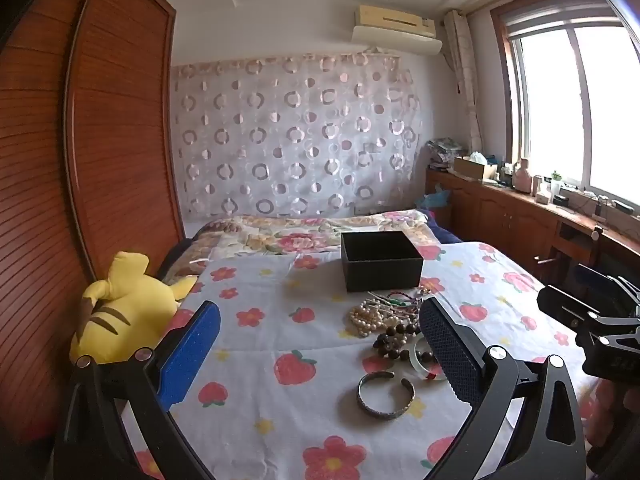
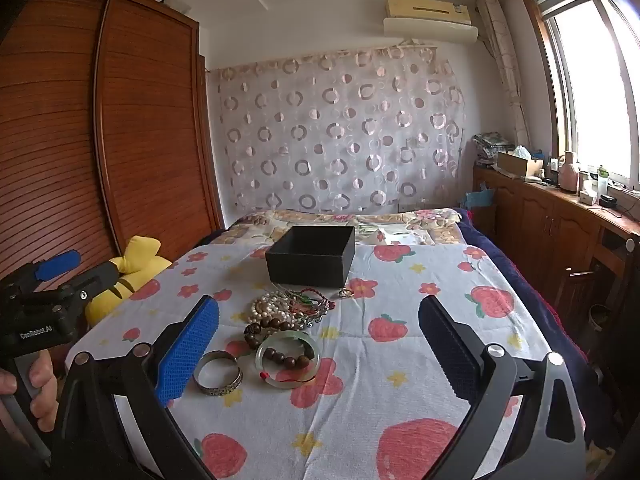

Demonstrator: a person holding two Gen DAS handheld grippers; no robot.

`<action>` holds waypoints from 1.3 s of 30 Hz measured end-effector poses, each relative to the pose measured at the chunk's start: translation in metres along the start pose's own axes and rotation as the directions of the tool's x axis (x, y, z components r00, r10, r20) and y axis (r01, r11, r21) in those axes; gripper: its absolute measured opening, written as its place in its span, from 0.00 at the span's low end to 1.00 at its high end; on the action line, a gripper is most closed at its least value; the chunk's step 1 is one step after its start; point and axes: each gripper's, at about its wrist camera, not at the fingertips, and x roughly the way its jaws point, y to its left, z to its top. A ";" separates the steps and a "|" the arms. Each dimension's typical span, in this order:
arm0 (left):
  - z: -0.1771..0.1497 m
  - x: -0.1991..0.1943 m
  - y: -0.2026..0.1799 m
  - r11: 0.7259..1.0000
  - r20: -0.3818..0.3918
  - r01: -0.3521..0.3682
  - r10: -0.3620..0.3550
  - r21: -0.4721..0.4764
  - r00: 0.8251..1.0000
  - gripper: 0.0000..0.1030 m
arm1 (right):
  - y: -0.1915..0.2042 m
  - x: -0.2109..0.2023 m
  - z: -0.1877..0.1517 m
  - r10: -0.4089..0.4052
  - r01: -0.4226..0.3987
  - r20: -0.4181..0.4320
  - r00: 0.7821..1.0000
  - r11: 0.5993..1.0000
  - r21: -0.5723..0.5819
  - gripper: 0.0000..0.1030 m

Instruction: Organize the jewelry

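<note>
Before one black box (image 2: 311, 256) lie two bangles (image 2: 218, 373), three beaded strands (image 2: 272, 307).

Black box (image 2: 310, 256): square, lidless, open side up, upright on the strawberry-print cloth; inside not visible.

Jewelry heaped just in front of the box, on the near side:
- Red and green braided cords (image 2: 311, 300), tangled, closest to the box.
- Pearl strand (image 2: 269, 309), bunched, touching the cords on their left.
- Dark wooden bead bracelet (image 2: 276, 330), nearer than the pearls, partly draped into the jade bangle.
- Pale green jade bangle (image 2: 287, 360), flat, red thread at its near edge.
- Silver cuff bangle (image 2: 218, 373), engraved, open-ended, flat, just left of the jade bangle, farthest from the box.
</note>
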 end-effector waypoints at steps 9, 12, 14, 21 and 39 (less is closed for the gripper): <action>0.000 0.000 0.000 1.000 0.007 -0.002 0.002 -0.002 1.000 0.94 | -0.001 -0.001 0.000 0.003 -0.003 0.001 1.000 1.000 0.001 0.98; 0.000 -0.001 0.000 1.000 0.009 -0.003 0.003 0.000 1.000 0.94 | 0.001 0.000 0.000 -0.001 0.001 -0.002 1.000 1.000 -0.003 0.98; 0.000 -0.001 0.000 1.000 0.009 -0.001 0.001 0.000 1.000 0.94 | 0.000 -0.001 0.000 -0.002 0.002 0.000 1.000 1.000 -0.001 0.98; 0.000 -0.001 -0.003 1.000 0.011 -0.001 0.001 -0.001 1.000 0.94 | 0.001 -0.001 0.000 -0.002 0.002 0.000 1.000 1.000 -0.003 0.98; 0.005 -0.003 -0.004 1.000 0.014 0.000 0.000 -0.002 1.000 0.94 | 0.002 -0.003 0.001 -0.002 0.002 0.003 1.000 1.000 -0.003 0.98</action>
